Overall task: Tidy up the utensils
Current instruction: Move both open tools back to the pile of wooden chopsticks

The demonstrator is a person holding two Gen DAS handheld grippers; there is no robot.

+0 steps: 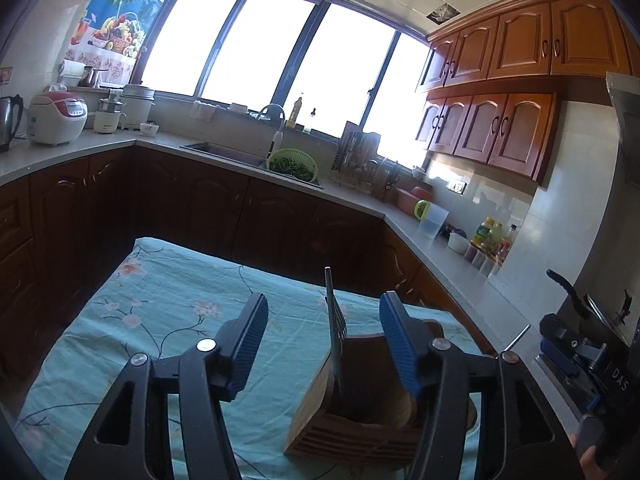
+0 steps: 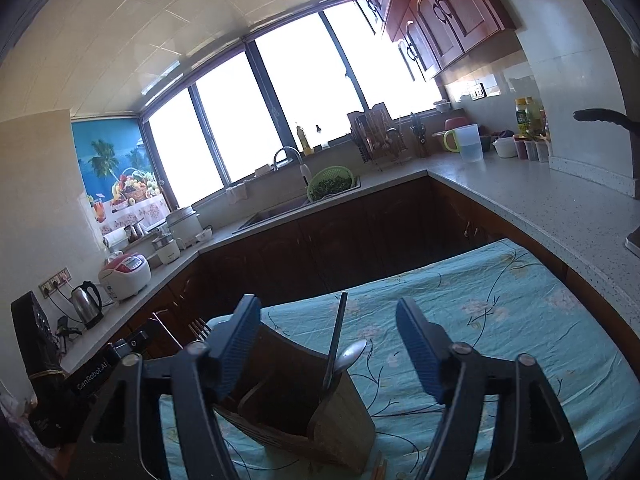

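A wooden utensil holder (image 1: 352,420) stands on a table under a teal floral cloth (image 1: 160,304). A slotted metal utensil (image 1: 335,320) stands upright in it, between the fingers of my left gripper (image 1: 325,304). That gripper is open and its blue pads touch nothing. In the right wrist view the holder (image 2: 340,412) carries a spoon (image 2: 354,354) and a dark upright utensil (image 2: 337,336). My right gripper (image 2: 327,306) is open just above them, clear of both. Fork tines (image 2: 200,328) show behind its left finger.
An L-shaped counter (image 1: 440,256) wraps the room behind the table, with a sink, a green colander (image 1: 292,165), a dish rack, a jug and bottles (image 1: 492,240). Rice cookers and a kettle (image 2: 86,304) stand along the left counter. The other gripper (image 1: 580,348) sits close on the right.
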